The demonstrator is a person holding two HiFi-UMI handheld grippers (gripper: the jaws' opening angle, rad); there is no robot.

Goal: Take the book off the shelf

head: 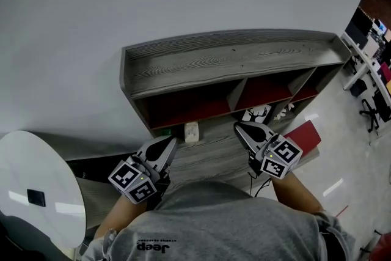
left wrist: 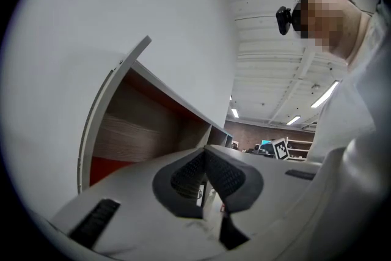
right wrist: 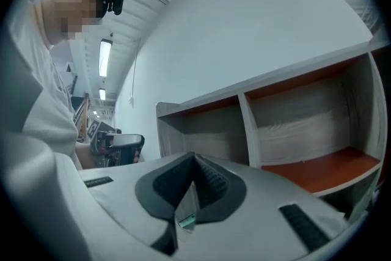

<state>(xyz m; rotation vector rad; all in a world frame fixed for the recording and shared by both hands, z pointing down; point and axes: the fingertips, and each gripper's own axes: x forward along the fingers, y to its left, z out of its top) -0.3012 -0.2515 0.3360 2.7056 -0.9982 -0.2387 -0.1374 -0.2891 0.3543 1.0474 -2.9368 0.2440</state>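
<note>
Grippers: left gripper (head: 173,142) and right gripper (head: 238,127) both closed, empty.
Book (head: 303,134): apparently the red slab right of centre, beside your right gripper.
You: keep both level.

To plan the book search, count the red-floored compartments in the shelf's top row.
3, side by side under the shelf top: left compartment, middle compartment, right compartment. The steep head view may hide more below.
</note>
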